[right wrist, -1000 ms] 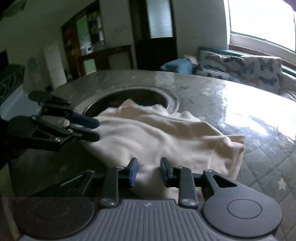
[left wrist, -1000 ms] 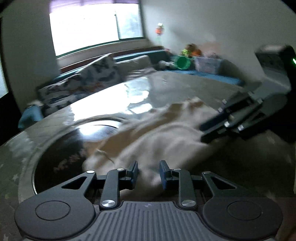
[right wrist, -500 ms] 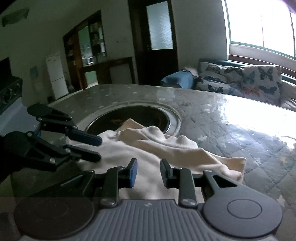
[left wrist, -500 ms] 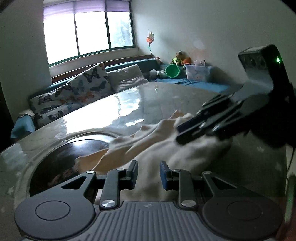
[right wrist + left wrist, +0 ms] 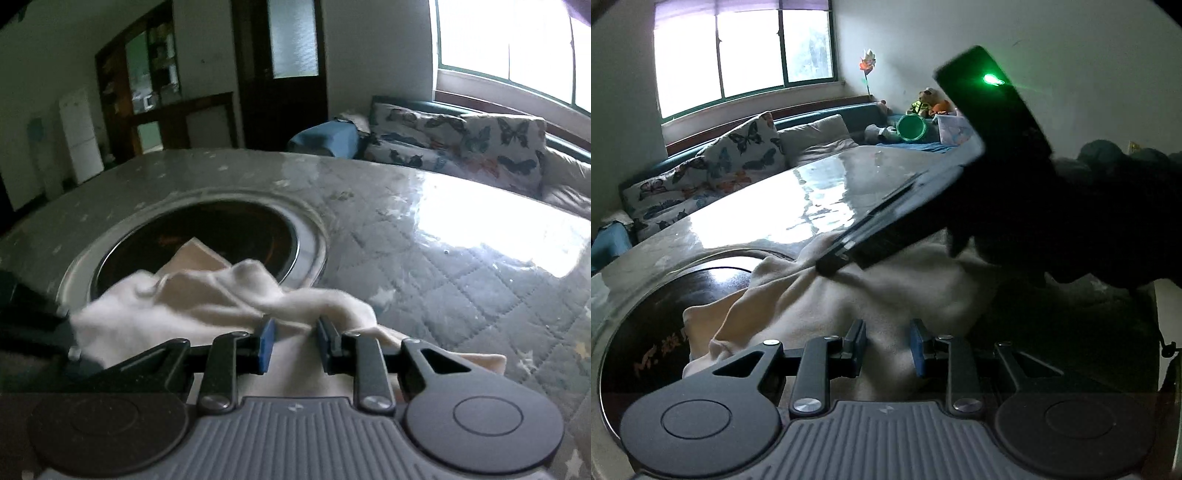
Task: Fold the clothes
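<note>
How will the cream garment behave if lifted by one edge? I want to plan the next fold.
The cream garment will probably flop and drape, since it already lies in soft bunched ridges. It looks light for its size, a thin knit. On the glossy table cover it may slide rather than stay put when pushed, and the part over the dark round inset could sag.

Your left tongs (image 5: 888, 349) are matte black with silver screws, blue pads and a ribbed grey base; your right tongs (image 5: 291, 343) match, a green light glowing on their housing.
</note>
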Demonstrator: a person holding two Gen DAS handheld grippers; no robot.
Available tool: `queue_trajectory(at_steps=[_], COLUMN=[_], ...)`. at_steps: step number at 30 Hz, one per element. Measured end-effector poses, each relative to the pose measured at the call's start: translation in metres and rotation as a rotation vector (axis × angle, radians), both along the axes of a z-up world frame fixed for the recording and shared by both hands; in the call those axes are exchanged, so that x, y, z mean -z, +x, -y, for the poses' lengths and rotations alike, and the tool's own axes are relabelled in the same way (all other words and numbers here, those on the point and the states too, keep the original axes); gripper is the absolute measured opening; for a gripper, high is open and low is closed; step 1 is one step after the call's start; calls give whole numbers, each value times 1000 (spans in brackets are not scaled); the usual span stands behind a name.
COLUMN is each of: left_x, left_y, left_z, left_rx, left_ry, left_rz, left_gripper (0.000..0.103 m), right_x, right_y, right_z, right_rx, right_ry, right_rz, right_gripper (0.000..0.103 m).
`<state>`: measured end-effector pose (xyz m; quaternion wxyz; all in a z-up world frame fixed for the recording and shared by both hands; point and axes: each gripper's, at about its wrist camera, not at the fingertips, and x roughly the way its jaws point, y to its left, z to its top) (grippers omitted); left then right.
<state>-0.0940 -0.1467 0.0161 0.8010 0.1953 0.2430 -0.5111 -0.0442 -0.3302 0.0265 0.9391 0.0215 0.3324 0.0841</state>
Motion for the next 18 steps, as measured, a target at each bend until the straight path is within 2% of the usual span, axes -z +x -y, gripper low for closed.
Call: queue_trajectory(at_steps=[5, 9, 13, 18], left_x=[2, 4, 4, 3], left_y=[1, 2, 0, 1], left_z=[-1, -1, -3, -3], left_rx=[-6, -9, -14, -19], left_ry=[-17, -25, -31, -40], left_rz=[-11, -15, -17, -25], left_gripper=[30, 30, 30, 30], right_x=[-16, -13, 5, -4], right_y=[-4, 3, 25, 33], right_z=[-3, -23, -34, -31], right_rx=[-43, -140, -123, -109], right_ry=[42, -5, -71, -7], right_rz=[29, 9, -31, -13], right_gripper=[24, 24, 24, 24])
